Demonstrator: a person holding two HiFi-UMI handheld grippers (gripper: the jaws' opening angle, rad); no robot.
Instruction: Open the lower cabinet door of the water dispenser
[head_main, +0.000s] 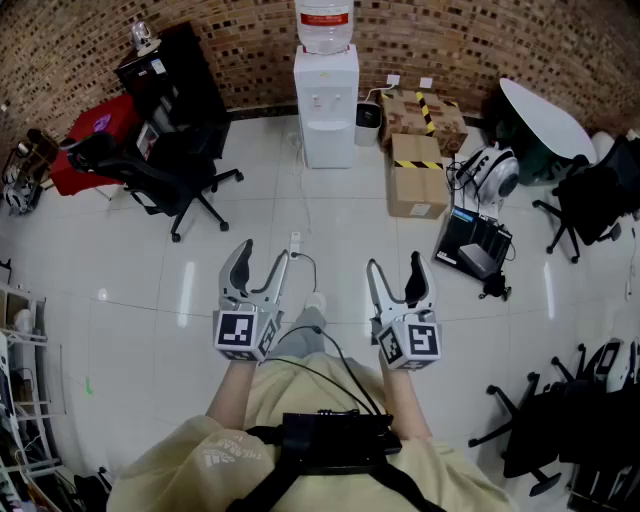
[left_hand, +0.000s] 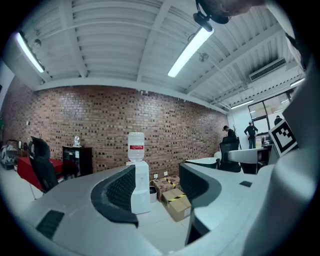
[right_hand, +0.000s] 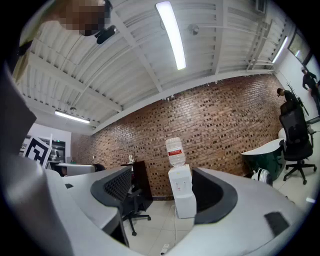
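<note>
Only the head view shows both grippers together: the left gripper (head_main: 263, 255) and the right gripper (head_main: 394, 265), each with jaws wide apart and gripping nothing. The water dispenser (head_main: 326, 100) stands at 12 o'clock against the brick wall (head_main: 480, 40), well apart from both, with cardboard boxes (head_main: 418, 175) at its 4 o'clock. Only the gripper views show the ceiling lights (right_hand: 171, 32). The dispenser is upright, its long axis vertical, bottle (head_main: 324, 25) on top and tap side facing 6 o'clock.
</note>
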